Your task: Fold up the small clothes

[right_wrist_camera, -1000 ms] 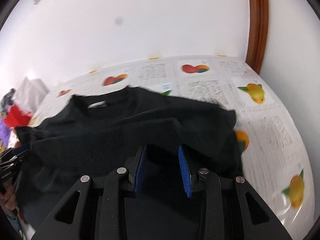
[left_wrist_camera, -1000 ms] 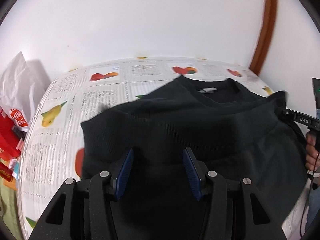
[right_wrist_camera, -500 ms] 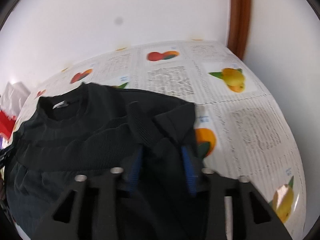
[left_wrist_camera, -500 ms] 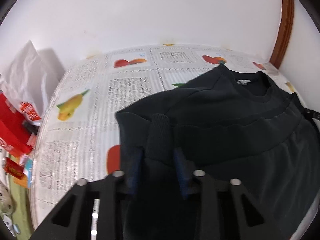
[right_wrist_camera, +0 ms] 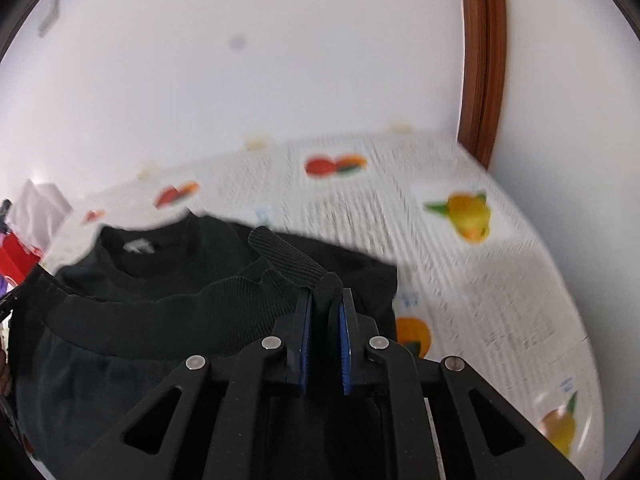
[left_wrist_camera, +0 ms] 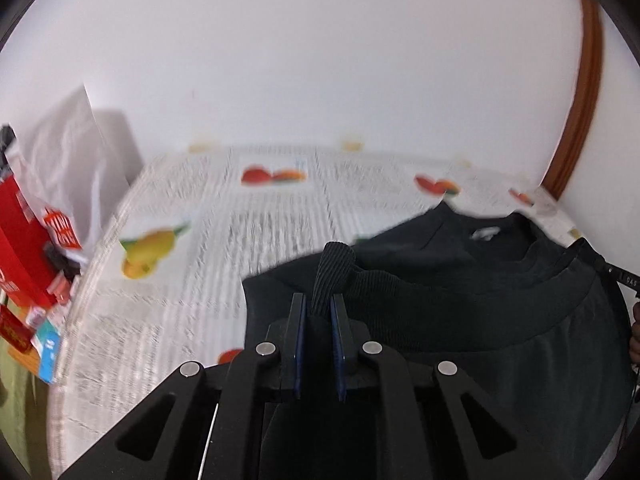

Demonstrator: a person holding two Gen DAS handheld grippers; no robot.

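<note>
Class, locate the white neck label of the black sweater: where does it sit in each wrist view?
In the left wrist view the white neck label sits upper right, inside the black sweater collar; in the right wrist view it sits left, near the white bag.

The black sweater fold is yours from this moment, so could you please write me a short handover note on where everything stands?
Left tongs: have just closed, now shut on a ribbed cuff of the black sweater.
Right tongs: have just closed too, shut on the other ribbed cuff.
Sweater: lies on the fruit-print tablecloth, collar towards the wall, hem band already turned up towards the collar.
Done: hem fold, both cuffs gripped.
Left: probably bring both sleeves inward across the body, release, then finish folding.
</note>
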